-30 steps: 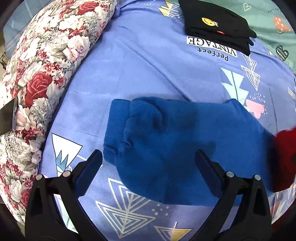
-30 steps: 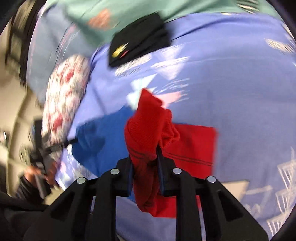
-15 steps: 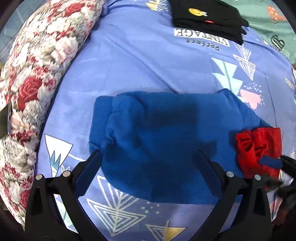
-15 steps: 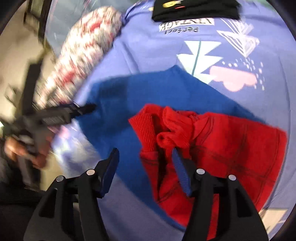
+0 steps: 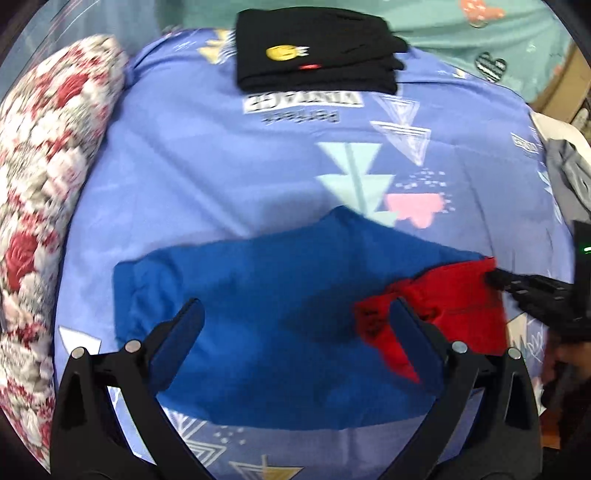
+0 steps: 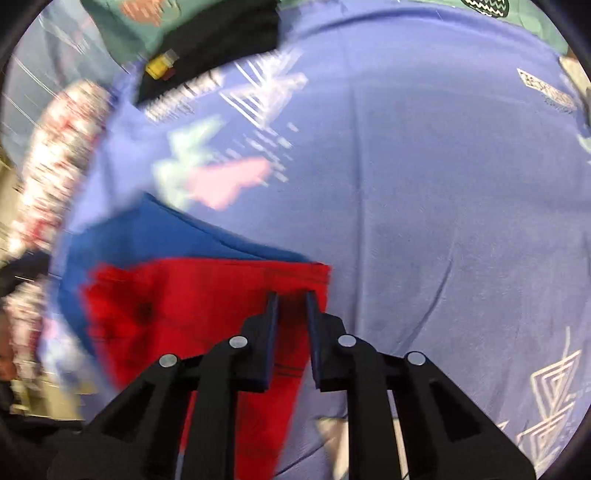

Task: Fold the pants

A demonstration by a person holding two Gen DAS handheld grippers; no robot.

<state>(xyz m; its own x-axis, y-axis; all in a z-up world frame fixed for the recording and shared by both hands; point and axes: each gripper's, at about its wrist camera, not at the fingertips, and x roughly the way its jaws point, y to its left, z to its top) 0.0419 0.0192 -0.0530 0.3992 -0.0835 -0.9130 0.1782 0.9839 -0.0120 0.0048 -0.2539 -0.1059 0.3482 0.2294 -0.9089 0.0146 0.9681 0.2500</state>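
Blue pants (image 5: 258, 295) lie folded across the purple-blue printed sheet (image 5: 221, 166), ribbed cuff at their left end. A red fabric (image 5: 454, 295) with thin dark lines lies spread over their right end. My left gripper (image 5: 295, 310) hovers wide open above the blue pants, holding nothing. At the red fabric's right edge, my right gripper (image 6: 291, 295) has its jaws closing to a narrow gap with the red fabric (image 6: 184, 302) between them. The left wrist view shows that right gripper (image 5: 495, 277) touching the red corner. The blue pants (image 6: 166, 236) show behind the red.
A folded black garment (image 5: 317, 51) with a yellow patch lies at the sheet's far end. A floral bolster (image 5: 44, 166) runs along the left side. Green printed bedding (image 5: 461, 33) lies beyond, and grey cloth (image 5: 569, 173) lies at the right edge.
The right gripper held the red fabric bunched in the air, let it drop onto the blue pants, then narrowed again at its right edge. The left gripper shifted right, staying open.
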